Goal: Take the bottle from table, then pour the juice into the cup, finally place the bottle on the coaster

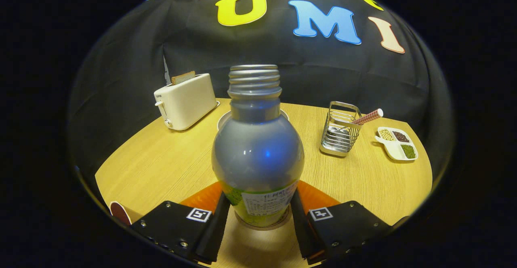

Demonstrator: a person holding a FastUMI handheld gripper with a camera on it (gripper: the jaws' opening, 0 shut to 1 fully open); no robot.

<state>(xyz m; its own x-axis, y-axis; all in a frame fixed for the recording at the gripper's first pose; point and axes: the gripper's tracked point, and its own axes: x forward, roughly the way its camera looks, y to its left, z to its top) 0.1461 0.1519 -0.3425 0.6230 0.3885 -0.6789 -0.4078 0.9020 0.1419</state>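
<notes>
We see the gripper [258,215] pinching the uncapped juice bottle [257,155] low at frame centre, upright so nothing spills, base on or just above a round coaster [262,224], cup [223,118] behind.

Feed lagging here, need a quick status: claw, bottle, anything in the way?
Claw closed on bottle, both fingers pressing its lower body. Bottle upright, uncapped. White dish directly behind; toaster and wire rack off to the sides.
</notes>
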